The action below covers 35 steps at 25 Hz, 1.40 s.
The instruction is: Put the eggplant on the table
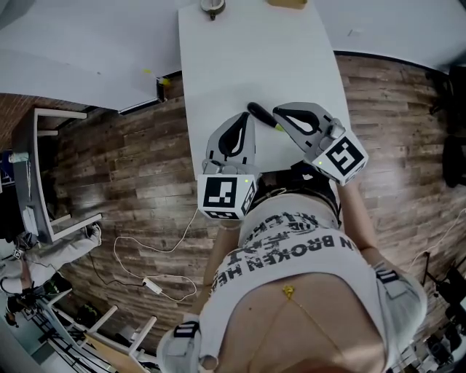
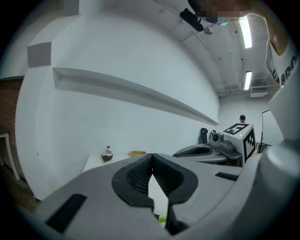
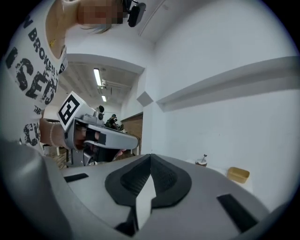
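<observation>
The eggplant (image 1: 261, 116), dark with a green stem end, lies on the white table (image 1: 240, 58) near its front edge. Both grippers are held above it. My left gripper (image 1: 249, 118) hangs just left of the eggplant with its jaws shut and nothing between them. My right gripper (image 1: 277, 111) hovers just right of it, also shut and empty. In the left gripper view the closed fingertips (image 2: 151, 158) meet, and a speck of green shows below them. In the right gripper view the tips (image 3: 150, 157) touch, and the left gripper (image 3: 126, 138) shows beside them.
A small brown bowl (image 1: 212, 7) and a yellow box (image 1: 285, 3) stand at the table's far end; both also show in the gripper views, the bowl (image 2: 107, 154) and the box (image 3: 238, 174). A white cable (image 1: 156, 285) lies on the wooden floor, left.
</observation>
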### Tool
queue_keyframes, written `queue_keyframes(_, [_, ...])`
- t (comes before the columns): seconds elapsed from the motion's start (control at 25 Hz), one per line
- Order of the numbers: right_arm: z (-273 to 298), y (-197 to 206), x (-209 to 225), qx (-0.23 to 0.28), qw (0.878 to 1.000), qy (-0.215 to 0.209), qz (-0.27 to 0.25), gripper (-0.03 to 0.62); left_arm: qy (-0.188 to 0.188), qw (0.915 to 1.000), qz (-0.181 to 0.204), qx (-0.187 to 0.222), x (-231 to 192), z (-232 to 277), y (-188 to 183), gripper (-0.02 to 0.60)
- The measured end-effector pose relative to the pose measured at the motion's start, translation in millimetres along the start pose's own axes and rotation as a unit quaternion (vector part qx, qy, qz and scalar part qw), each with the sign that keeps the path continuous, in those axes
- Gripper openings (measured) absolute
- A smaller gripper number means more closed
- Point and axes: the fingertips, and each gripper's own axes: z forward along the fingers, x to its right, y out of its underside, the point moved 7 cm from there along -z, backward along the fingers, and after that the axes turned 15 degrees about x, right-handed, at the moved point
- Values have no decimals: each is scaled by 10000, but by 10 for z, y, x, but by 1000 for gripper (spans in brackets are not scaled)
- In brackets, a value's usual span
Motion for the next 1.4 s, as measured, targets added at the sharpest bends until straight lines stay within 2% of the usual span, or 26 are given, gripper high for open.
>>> queue_keyframes(0.16, [-45, -229, -7, 351, 9993, 138, -33, 8, 113, 9994, 172, 271, 104, 81, -144, 6])
queue_keyframes(0.4, [-100, -452, 2, 563, 9981, 224, -128, 8, 292, 9976, 289, 550, 228, 161, -294, 6])
queue_keyframes(1.4, [-193, -564, -40, 561, 9980, 221, -167, 8, 326, 9978, 313, 494, 361, 154, -297, 6])
